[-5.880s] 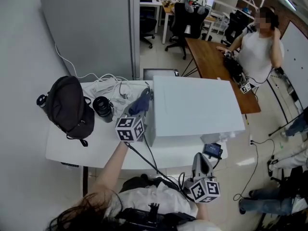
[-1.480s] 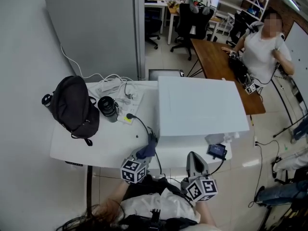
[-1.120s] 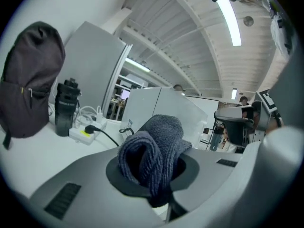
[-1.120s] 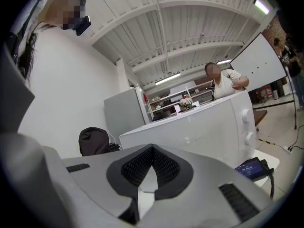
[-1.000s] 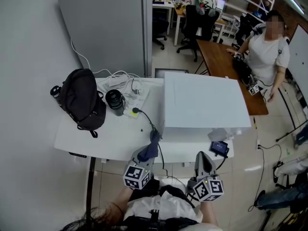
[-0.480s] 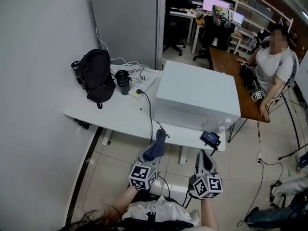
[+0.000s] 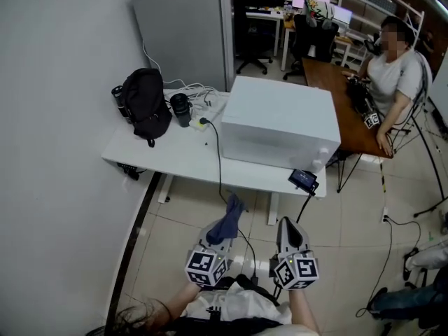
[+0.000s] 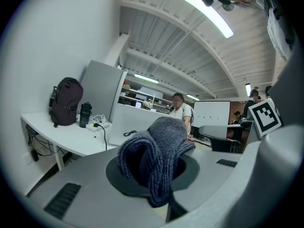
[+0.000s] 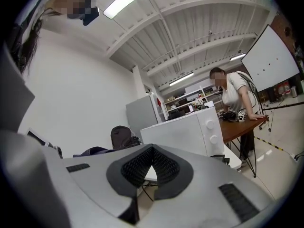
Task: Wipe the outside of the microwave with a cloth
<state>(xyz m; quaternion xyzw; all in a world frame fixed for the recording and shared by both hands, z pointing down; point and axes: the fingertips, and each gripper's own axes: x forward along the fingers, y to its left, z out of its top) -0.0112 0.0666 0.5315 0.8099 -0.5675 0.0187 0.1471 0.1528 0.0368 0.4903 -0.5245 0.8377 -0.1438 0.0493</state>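
Observation:
The white microwave (image 7: 280, 123) stands on the white table (image 7: 157, 161), well ahead of me; it also shows in the right gripper view as the white microwave (image 9: 183, 133). My left gripper (image 7: 218, 235) is held low over the floor, away from the table, shut on a dark blue cloth (image 7: 227, 219). In the left gripper view the cloth (image 8: 154, 158) bulges up between the closed jaws. My right gripper (image 7: 288, 234) sits beside it, shut, with nothing in its jaws (image 9: 151, 172).
A black backpack (image 7: 145, 103), a dark bottle (image 7: 181, 108) and a tangle of cables (image 7: 199, 98) lie on the table's left. A small black device (image 7: 304, 180) hangs at its front right corner. A person (image 7: 390, 68) sits at a wooden desk (image 7: 346, 96) behind.
I have drawn back from the table: both grippers moved away from the microwave and now hang over the floor. The left gripper still holds the cloth.

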